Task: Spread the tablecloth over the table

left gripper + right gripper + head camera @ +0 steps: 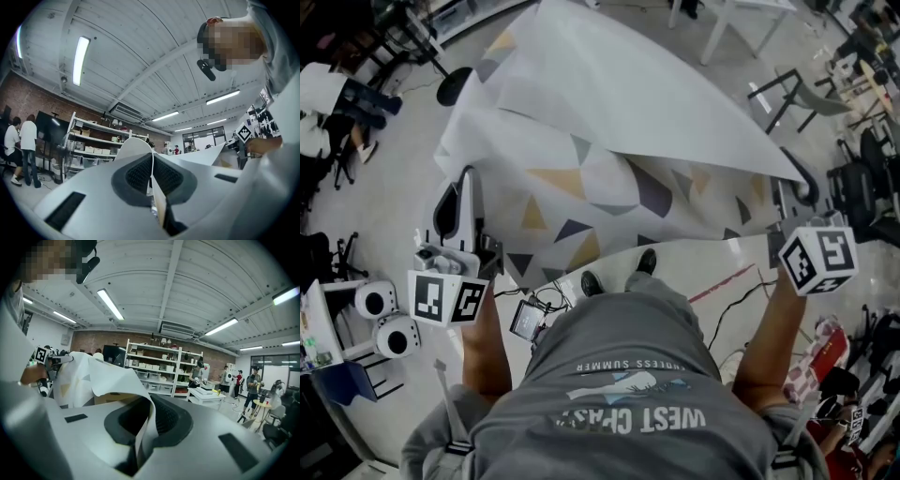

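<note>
The tablecloth, white with grey, yellow and dark triangles, billows in front of me, and its far part folds back to show a plain white underside. It hides whatever lies beneath. My left gripper holds the near left edge. My right gripper holds the near right edge. In the left gripper view the jaws are shut on a thin cloth edge, and the sheet runs off to the right. In the right gripper view the jaws are shut on the cloth, which drapes away to the left.
My shoes stand on the floor just behind the hanging near edge. Chairs and clutter fill the right side. White camera gear sits at the left, and a black round base at the far left. Shelves and people stand around the room.
</note>
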`<state>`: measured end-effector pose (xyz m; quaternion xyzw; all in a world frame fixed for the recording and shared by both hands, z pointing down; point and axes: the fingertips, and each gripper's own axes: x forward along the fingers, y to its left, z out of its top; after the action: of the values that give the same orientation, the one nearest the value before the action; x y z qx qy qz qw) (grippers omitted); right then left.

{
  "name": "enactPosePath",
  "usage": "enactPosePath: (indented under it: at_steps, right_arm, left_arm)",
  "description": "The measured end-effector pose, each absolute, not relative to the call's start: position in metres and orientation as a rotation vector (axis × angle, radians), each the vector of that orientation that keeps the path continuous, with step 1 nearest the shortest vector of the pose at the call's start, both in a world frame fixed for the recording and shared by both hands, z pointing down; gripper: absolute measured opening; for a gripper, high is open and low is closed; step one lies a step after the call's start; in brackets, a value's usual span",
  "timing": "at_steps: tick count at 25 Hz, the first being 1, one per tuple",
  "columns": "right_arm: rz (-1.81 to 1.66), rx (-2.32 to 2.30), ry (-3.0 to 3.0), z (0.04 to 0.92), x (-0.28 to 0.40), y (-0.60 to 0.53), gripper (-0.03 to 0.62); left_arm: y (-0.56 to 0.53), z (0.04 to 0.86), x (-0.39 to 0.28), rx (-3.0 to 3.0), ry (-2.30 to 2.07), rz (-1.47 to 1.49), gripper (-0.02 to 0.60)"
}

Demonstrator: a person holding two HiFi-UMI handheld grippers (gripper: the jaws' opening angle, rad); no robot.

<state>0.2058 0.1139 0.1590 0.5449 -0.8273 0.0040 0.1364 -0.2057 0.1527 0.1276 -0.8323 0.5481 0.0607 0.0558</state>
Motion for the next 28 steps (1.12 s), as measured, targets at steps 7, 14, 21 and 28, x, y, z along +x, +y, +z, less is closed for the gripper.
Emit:
enactPosePath:
  at_steps: [7, 14, 21, 28]
  right_arm:
    - [0.012, 1.535, -2.439, 0.164, 0.202, 0.105, 0.029]
    - [0.011, 1.467, -2.494, 0.156, 0.245, 0.061, 0.029]
    - [0.022, 1.401, -2.542, 0.172, 0.268, 0.022, 0.029]
    - [0.029, 1.357, -2.558, 0.175, 0.275, -0.002, 0.029]
  left_arm:
    - [0.161, 0.131, -0.205, -2.494, 1.717, 0.176, 0.000]
    - [0.142, 0.121, -0.158, -2.439, 1.788, 0.152, -0.001]
    - [0.124, 0.132, -0.128, -2.383, 1.853, 0.123, -0.001]
    - [0.110, 0.134, -0.117, -2.361, 1.895, 0.097, 0.000]
